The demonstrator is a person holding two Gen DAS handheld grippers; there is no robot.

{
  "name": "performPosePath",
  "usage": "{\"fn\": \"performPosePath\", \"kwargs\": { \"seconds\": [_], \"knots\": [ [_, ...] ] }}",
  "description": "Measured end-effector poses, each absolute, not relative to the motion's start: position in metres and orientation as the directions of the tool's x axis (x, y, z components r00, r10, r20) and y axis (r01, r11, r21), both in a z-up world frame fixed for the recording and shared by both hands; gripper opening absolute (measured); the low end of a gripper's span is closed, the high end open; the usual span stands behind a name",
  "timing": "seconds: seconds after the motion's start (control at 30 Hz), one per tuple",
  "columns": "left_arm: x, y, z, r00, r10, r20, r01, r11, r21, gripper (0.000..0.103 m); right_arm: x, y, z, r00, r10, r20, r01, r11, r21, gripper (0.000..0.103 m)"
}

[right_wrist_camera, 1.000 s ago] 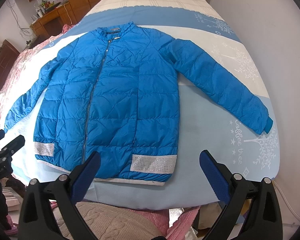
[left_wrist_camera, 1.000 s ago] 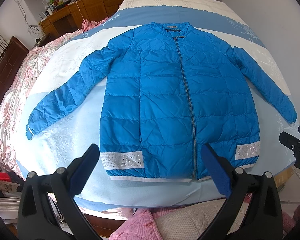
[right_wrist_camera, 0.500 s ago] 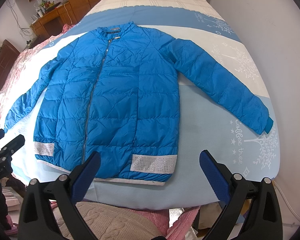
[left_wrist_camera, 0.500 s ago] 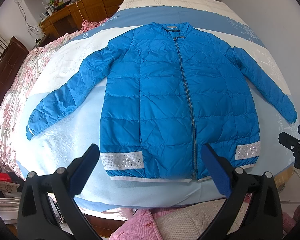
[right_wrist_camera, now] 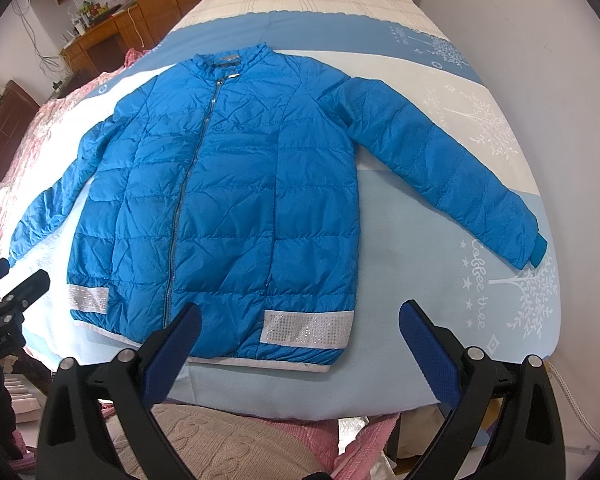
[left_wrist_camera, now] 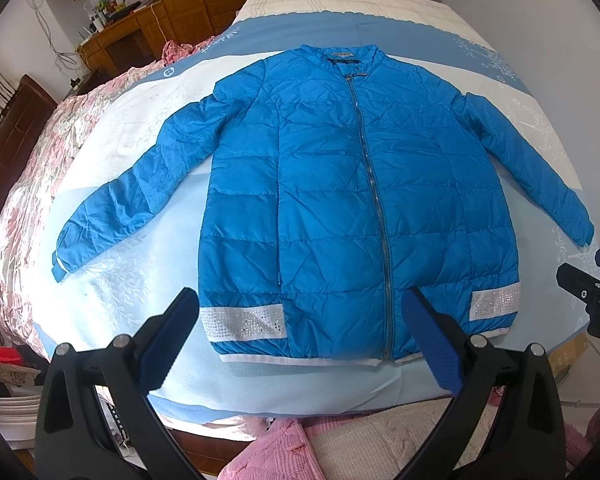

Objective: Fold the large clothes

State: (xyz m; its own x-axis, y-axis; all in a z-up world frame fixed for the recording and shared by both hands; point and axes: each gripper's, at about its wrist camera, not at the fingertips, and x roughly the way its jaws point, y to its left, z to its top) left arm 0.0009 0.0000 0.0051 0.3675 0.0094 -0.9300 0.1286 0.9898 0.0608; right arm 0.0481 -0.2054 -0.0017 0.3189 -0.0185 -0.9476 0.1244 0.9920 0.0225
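Note:
A blue quilted zip jacket (left_wrist_camera: 340, 200) lies flat and face up on the bed, zipped, collar at the far end, both sleeves spread outward. It also shows in the right wrist view (right_wrist_camera: 228, 200). White sparkly bands sit at the hem corners. My left gripper (left_wrist_camera: 300, 332) is open and empty, hovering above the near hem, left of the zip. My right gripper (right_wrist_camera: 300, 340) is open and empty above the hem's right corner. Each gripper appears at the edge of the other's view.
The bed (left_wrist_camera: 140, 280) has a light blue and white sheet (right_wrist_camera: 440, 300) with tree prints. Pink and beige clothes (left_wrist_camera: 340, 440) are piled at the near edge. A pink floral quilt (left_wrist_camera: 28, 200) lies left. A white wall (right_wrist_camera: 540, 80) stands right; wooden cabinets (left_wrist_camera: 180, 0) behind.

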Motion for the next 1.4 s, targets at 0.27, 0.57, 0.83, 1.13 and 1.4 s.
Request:
{"fn": "performPosePath", "kwargs": {
  "seconds": [0.27,0.57,0.83,1.13,1.4],
  "knots": [
    [0.009,-0.005,0.004,0.363,0.012,-0.932,0.139,0.988,0.067,0.100,0.048,-0.209,-0.007,0.317,-0.016,-0.948,0.129,0.991,0.026,0.099],
    [0.023,-0.011,0.004,0.362,0.010,-0.932,0.151,0.986,0.070,0.100,0.057,-0.219,-0.007,0.324,-0.021,-0.946,0.148,0.989,0.029,0.099],
    [0.063,-0.037,0.004,0.397,-0.048,-0.916,0.184,0.983,0.028,0.100,0.068,-0.258,-0.011,0.391,-0.067,-0.918,0.212,0.977,0.019,0.099],
    [0.151,-0.101,-0.043,0.348,-0.175,-0.921,0.272,0.959,-0.079,0.100,0.070,-0.443,-0.082,0.367,0.015,-0.930,0.568,0.788,0.237,0.099],
    [0.218,-0.150,-0.083,0.280,-0.255,-0.926,0.275,0.945,-0.177,0.099,0.044,-0.582,-0.141,0.322,0.021,-0.947,0.780,0.561,0.278,0.099]
  ]
}}
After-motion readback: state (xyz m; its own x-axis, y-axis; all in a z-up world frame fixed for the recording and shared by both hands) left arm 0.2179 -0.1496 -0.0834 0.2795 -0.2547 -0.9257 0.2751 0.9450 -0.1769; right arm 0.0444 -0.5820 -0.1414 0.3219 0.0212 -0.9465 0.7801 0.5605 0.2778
